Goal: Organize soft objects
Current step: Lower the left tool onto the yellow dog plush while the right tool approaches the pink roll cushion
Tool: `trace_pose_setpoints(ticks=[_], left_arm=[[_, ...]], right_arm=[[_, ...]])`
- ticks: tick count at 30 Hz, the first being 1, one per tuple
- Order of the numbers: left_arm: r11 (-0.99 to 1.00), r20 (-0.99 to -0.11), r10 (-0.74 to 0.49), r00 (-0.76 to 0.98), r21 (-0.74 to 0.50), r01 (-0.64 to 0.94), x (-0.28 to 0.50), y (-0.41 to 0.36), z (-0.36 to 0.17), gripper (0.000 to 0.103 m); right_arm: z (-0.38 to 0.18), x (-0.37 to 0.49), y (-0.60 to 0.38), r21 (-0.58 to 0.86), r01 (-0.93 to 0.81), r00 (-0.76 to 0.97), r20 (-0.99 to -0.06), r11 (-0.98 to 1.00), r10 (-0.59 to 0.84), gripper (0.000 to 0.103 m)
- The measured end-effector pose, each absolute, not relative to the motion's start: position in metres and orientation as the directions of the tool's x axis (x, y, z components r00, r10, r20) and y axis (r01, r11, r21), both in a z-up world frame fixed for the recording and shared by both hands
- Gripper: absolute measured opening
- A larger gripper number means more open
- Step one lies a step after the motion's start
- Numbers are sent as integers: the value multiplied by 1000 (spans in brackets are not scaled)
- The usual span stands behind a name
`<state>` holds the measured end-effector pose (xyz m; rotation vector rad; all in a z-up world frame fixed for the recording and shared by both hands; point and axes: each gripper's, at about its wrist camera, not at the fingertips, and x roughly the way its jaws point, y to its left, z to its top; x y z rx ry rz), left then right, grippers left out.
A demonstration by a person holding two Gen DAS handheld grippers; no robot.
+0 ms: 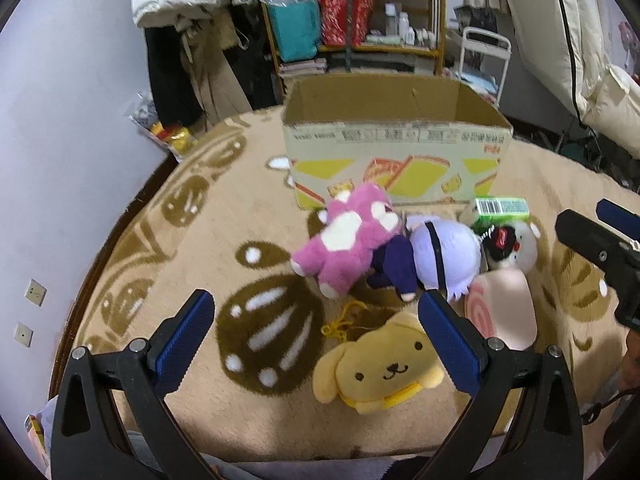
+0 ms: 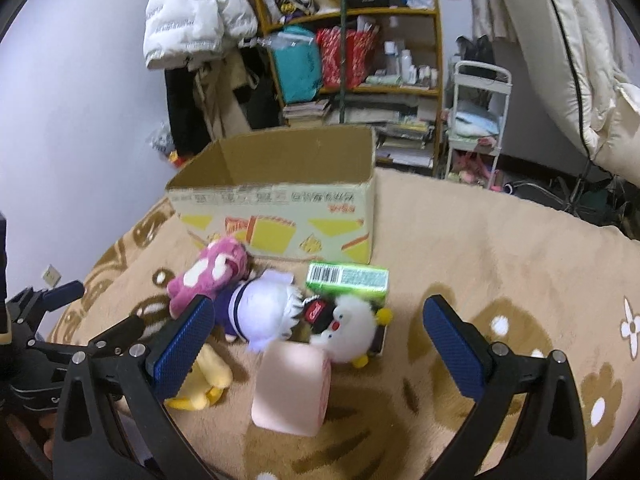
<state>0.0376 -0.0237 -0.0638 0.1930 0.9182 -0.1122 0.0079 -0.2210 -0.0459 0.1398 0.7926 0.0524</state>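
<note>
Soft toys lie on a beige patterned blanket in front of an open cardboard box (image 1: 396, 160) (image 2: 280, 216). They are a pink plush (image 1: 346, 242) (image 2: 212, 276), a lilac-headed doll (image 1: 440, 258) (image 2: 266, 314), a white plush with a black cap (image 1: 516, 246) (image 2: 348, 330), a pink roll cushion (image 1: 502, 312) (image 2: 292, 388) and a yellow dog plush (image 1: 380, 364) (image 2: 208, 376). My left gripper (image 1: 316, 338) is open above the yellow dog. My right gripper (image 2: 318, 344) is open above the roll cushion.
A green carton (image 1: 500, 210) (image 2: 348, 278) lies beside the box. Behind the bed stand a cluttered shelf (image 2: 352, 52), hanging coats (image 2: 196, 12) and a white trolley (image 2: 476, 120). A wall (image 1: 60, 120) runs along the left.
</note>
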Motion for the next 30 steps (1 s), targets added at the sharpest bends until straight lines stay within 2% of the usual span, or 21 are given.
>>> trace_pose_setpoints(ticks=[6,15,30], left_arm=[[969,-843,-27,537,109,220,44,-32,-78,101],[953,-902,-35,430,100,287,51,-48,-104,101],[941,-964,-25,265,67,332,62,-64,-144,101]], right_arm=[[-59,15,-216,121,7,638,-765,993,88,103],[-83,28,-224,177,46,527,-840,983,127,100],[-112,37,-215,211,24,397,-899,977,184,97]])
